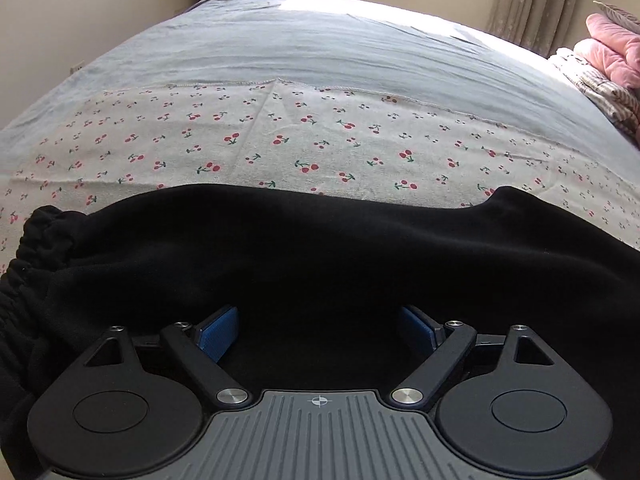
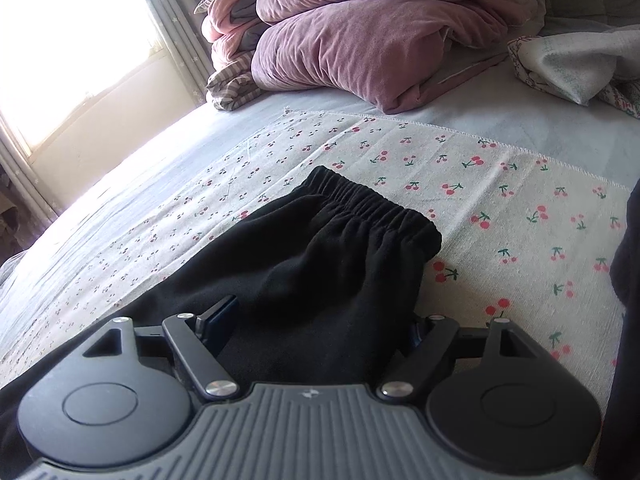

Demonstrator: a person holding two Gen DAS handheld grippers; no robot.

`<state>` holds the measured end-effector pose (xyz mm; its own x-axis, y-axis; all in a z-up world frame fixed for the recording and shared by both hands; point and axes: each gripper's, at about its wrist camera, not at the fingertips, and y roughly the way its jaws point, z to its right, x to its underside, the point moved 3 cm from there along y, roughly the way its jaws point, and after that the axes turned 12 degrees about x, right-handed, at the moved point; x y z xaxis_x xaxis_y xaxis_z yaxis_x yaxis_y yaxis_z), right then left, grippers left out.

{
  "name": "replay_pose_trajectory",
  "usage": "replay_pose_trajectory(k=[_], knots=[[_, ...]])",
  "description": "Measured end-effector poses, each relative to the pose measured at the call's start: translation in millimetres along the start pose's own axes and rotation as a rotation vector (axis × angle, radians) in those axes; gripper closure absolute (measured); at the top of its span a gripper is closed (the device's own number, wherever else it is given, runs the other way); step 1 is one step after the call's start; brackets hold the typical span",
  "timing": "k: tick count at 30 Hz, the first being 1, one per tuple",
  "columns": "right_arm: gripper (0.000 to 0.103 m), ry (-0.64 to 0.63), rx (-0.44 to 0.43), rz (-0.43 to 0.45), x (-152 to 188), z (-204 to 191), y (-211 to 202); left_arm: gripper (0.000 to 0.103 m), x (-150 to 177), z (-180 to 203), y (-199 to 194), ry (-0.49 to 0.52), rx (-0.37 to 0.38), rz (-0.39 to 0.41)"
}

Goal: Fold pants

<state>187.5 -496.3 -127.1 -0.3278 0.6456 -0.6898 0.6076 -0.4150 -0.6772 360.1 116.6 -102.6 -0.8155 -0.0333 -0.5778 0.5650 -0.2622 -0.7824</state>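
Daylight is pouring in from a blown-out white window (image 2: 68, 52) at the upper left of the right wrist view, washing out all detail there and spreading a pale sheen across the light grey-blue bedsheet (image 2: 132, 184). In the left wrist view a glaring overexposed patch is sitting on the far part of that sheet (image 1: 344, 4). The black fabric pants (image 1: 320, 264) are reading as a nearly featureless dark mass, with folds barely showing. Fisheye distortion is bowing the bed edges strongly, and dark vignetting is clipping the upper corners. Both pictures are staying fairly sharp, softening slightly toward the rims.
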Motion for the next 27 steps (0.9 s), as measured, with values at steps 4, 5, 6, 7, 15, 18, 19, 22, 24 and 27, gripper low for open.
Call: replay_pose_trajectory(k=[4,5,6,7,15,18,19,22,24,27], knots=[[0.036,-0.002,0.011,-0.002,-0.2,-2.7,-0.2,0.013,-21.0,17.8,-11.8,-0.011,0.133,0.071],[0.036,-0.005,0.014,-0.002,-0.1,-3.4,0.0,0.013,-24.9,20.8,-1.0,0.001,0.086,0.048],[0.036,-0.002,0.012,-0.003,-0.1,-2.9,0.2,0.013,-23.4,19.3,13.6,-0.008,0.030,-0.005],[0.036,0.006,0.006,-0.003,-0.3,-1.7,0.3,0.013,-18.5,16.3,25.2,-0.020,0.001,-0.052],[0.046,0.128,-0.057,-0.018,-6.8,15.3,5.9,0.012,0.3,23.5,3.3,0.042,-0.105,-0.003],[0.053,0.121,-0.039,-0.016,-6.6,12.6,6.1,0.012,3.1,26.0,-13.1,0.024,-0.127,0.001],[0.055,0.128,-0.037,-0.017,-6.6,12.6,6.2,0.012,4.9,26.5,-16.8,0.021,-0.138,0.001],[0.064,0.175,-0.038,-0.029,-7.1,15.3,6.7,0.012,17.2,31.5,-33.5,0.035,-0.149,0.002],[0.076,0.165,-0.030,-0.034,-7.8,13.1,6.4,0.012,23.1,34.3,-44.4,0.054,-0.150,0.003],[0.092,0.135,-0.023,-0.020,-8.7,8.7,3.6,0.011,32.6,36.7,-65.6,0.051,-0.155,0.024]])
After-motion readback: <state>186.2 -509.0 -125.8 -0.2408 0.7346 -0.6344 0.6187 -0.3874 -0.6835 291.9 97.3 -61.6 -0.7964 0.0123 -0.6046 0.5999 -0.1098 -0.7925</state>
